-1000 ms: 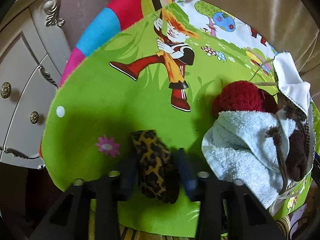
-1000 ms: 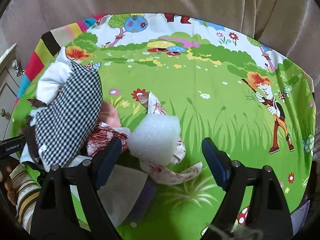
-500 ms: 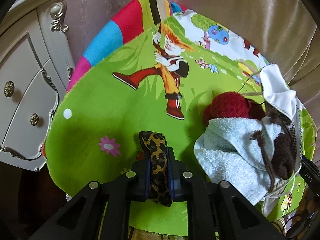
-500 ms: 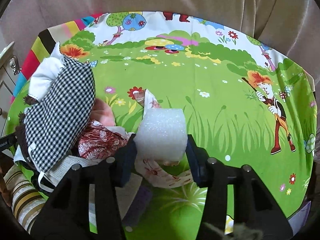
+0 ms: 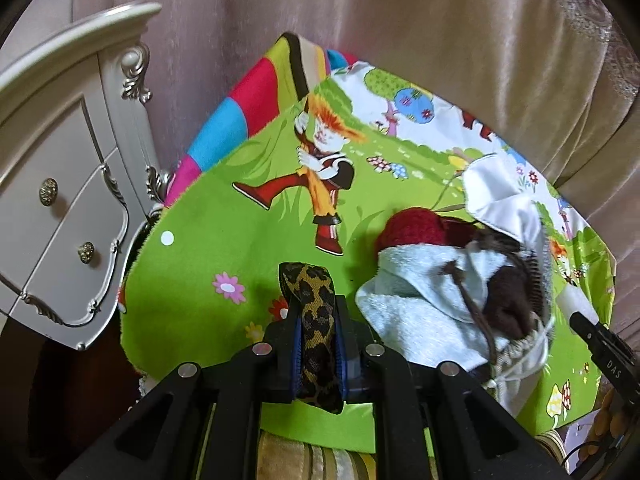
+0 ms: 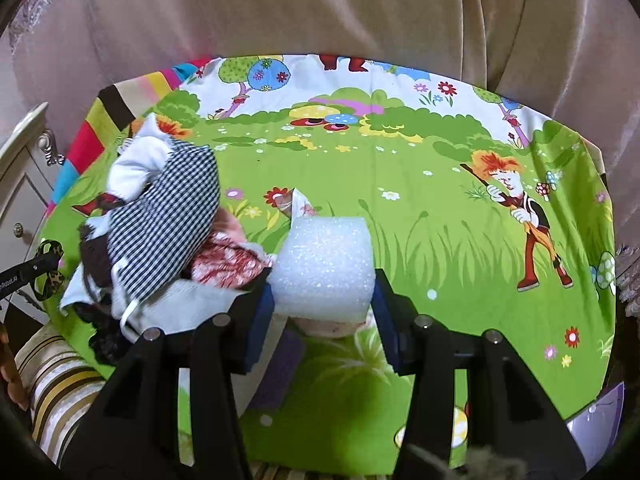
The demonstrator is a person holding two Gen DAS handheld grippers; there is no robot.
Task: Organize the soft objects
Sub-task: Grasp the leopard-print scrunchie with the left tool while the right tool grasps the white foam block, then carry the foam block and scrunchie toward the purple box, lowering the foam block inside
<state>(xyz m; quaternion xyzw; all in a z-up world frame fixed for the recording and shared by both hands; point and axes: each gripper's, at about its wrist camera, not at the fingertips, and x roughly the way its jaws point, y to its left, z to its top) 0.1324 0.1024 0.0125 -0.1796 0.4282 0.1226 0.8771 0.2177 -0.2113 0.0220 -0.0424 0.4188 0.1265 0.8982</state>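
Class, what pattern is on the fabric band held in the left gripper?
Leopard print, tan with dark spots, on the fabric band; clearest in the left wrist view.

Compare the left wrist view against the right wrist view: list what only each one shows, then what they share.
Left wrist only: the left claw shut on the leopard-print band, a red knitted piece and a light blue towel.

Right wrist only: the right claw shut on the white foam block, a red floral cloth and the mushroom patch printed on the cloth.

Both: the green cartoon tablecloth, the white dresser, the beige curtain and the clothing pile.
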